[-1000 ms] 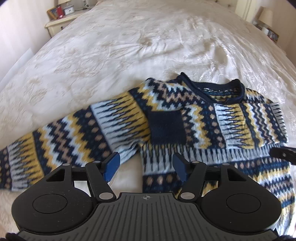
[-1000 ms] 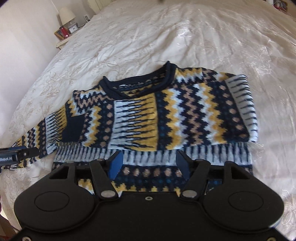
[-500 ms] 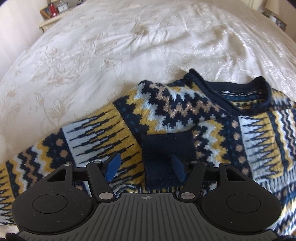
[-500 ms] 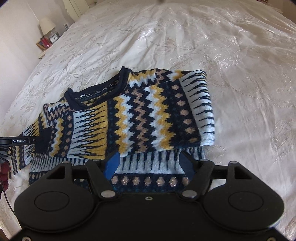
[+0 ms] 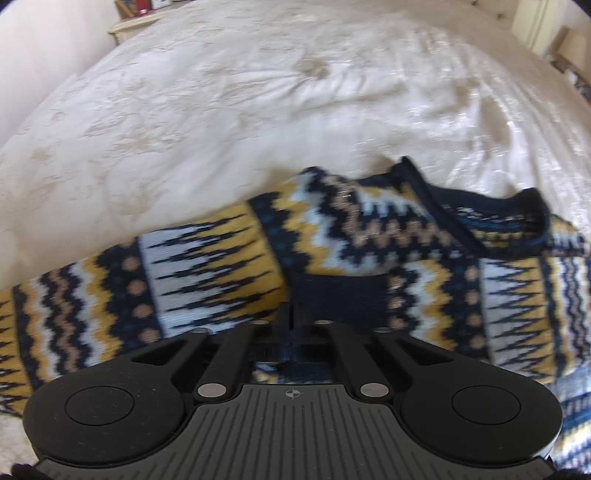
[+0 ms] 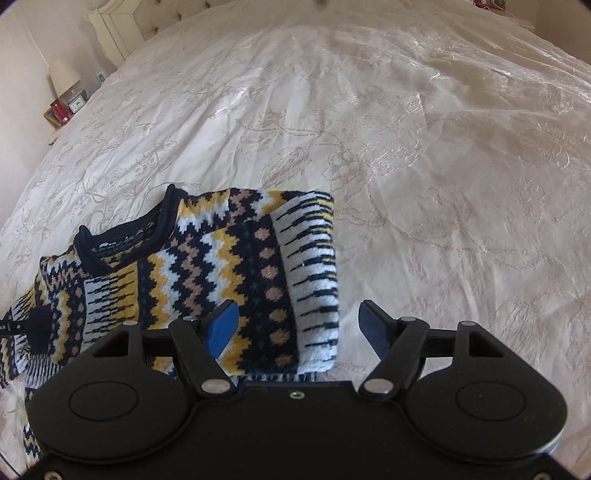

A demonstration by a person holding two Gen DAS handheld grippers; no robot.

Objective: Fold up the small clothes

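Note:
A navy, yellow and white patterned knit sweater (image 5: pixel 332 236) lies on the bed, its right sleeve folded across the chest and its left sleeve (image 5: pixel 129 280) stretched out to the left. My left gripper (image 5: pixel 293 325) is shut on the navy cuff (image 5: pixel 340 299) of the folded sleeve at the sweater's left armpit. In the right wrist view the sweater (image 6: pixel 207 266) lies left of centre. My right gripper (image 6: pixel 299 325) is open and empty over the sweater's folded right edge (image 6: pixel 317 280).
A cream embroidered bedspread (image 6: pixel 406 129) covers the whole bed around the sweater. A nightstand with a lamp and small items (image 6: pixel 64 96) stands at the far left, beside a white headboard (image 6: pixel 118 29).
My left gripper moved forward onto the navy cuff and shut on it. My right gripper shifted right along the sweater to its folded right edge and stayed open.

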